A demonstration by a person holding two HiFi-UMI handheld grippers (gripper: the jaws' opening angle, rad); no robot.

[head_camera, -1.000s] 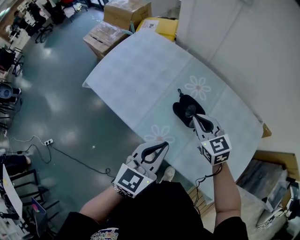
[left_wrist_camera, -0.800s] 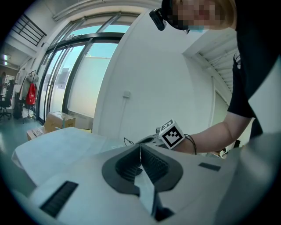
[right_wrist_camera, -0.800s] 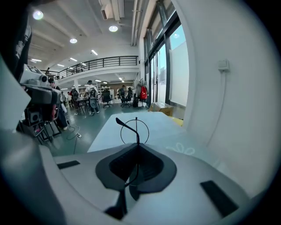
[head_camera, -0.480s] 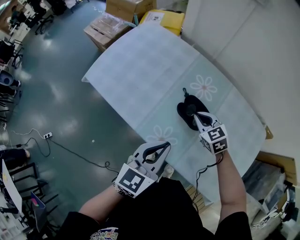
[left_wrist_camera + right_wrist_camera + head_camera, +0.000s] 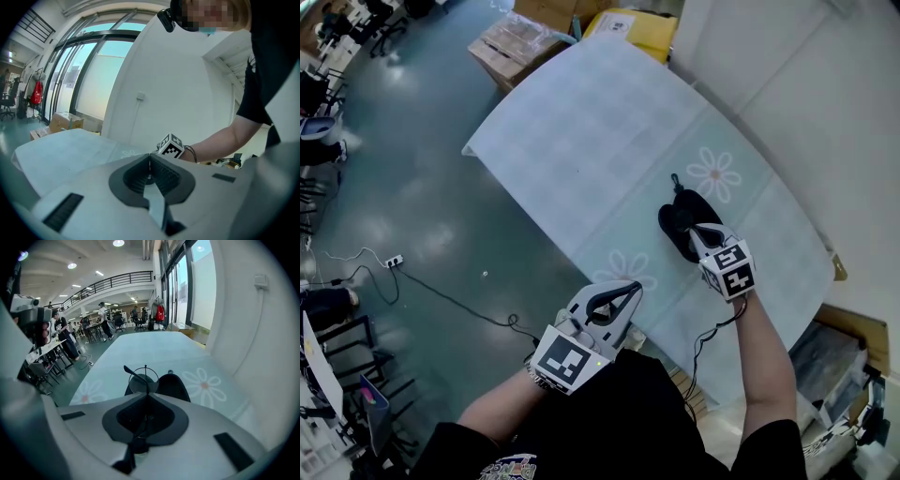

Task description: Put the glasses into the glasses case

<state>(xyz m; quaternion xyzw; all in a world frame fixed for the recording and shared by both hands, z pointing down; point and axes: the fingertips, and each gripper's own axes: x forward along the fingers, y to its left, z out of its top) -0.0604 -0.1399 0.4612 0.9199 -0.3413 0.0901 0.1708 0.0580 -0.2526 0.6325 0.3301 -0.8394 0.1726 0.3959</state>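
Right gripper (image 5: 694,231): clenched on the thin frame of the glasses (image 5: 140,382).
Glasses: right at the black glasses case (image 5: 676,217) on the flowered table (image 5: 581,122).
Left gripper (image 5: 630,288): jaws pressed together, holding nothing, off the table's near edge.

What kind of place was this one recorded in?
Probably a large open-plan office or lab hall: work desks with people around them, an upper walkway with a railing, and cardboard boxes on the floor beside the table.
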